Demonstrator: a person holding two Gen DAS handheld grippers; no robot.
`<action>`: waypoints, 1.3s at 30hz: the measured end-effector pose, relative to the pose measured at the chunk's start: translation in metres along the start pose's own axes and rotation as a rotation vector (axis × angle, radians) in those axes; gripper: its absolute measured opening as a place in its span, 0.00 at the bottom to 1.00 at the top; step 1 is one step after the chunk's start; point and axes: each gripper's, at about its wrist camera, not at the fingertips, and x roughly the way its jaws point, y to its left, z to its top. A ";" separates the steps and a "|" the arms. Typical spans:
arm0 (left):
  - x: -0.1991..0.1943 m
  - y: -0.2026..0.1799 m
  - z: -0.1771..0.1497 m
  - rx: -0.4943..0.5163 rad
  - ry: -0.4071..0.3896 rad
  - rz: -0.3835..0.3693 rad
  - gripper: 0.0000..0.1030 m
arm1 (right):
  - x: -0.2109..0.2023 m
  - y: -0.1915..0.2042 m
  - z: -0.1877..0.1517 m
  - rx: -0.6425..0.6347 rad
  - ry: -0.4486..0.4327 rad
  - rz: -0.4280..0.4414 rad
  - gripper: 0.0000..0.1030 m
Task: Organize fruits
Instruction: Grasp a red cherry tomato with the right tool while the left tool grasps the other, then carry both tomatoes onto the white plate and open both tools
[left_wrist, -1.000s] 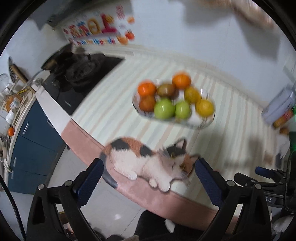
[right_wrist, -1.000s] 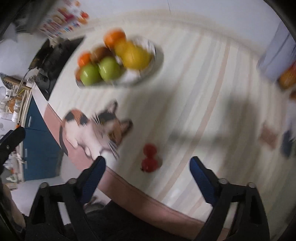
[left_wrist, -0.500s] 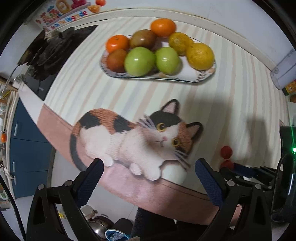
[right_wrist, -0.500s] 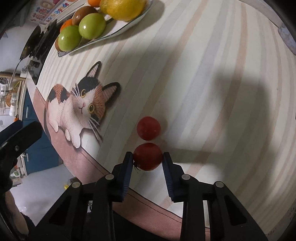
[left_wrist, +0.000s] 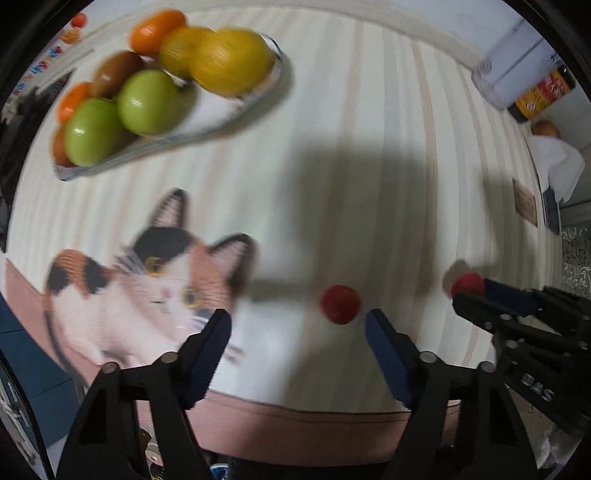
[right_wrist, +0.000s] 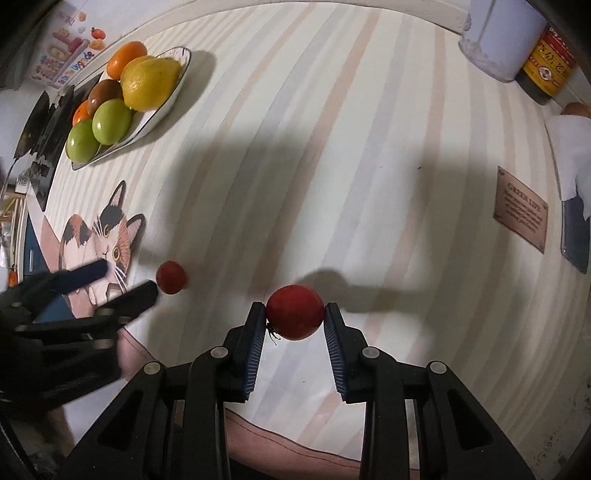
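Between right gripper (right_wrist: 295, 312) jaws: clamped round glossy red tomato (right_wrist: 294, 311), dark stem | left gripper (left_wrist: 297, 325) jaws closing, apart; second small red tomato (left_wrist: 340, 304) beyond

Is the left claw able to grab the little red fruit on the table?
Probably yes. The left claw is open with the loose red fruit just ahead, by its right finger. Nothing blocks it; its jaws have just been closing.

Indoor light from above casts broad soft shadows across the striped tablecloth (right_wrist: 332, 147). The left wrist view is motion-blurred (the fruit plate (left_wrist: 236, 107) worst); the right is sharp. Fisheye bending and dark vignetting ring both.
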 end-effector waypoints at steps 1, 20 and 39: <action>0.004 -0.001 0.001 -0.001 0.007 -0.006 0.66 | -0.001 0.000 0.000 -0.002 -0.004 -0.002 0.34; 0.019 -0.011 0.013 -0.023 -0.004 -0.057 0.23 | -0.008 -0.007 0.008 -0.013 -0.019 0.003 0.34; -0.056 0.139 0.062 -0.397 -0.164 -0.276 0.23 | -0.018 0.072 0.108 -0.058 -0.171 0.386 0.34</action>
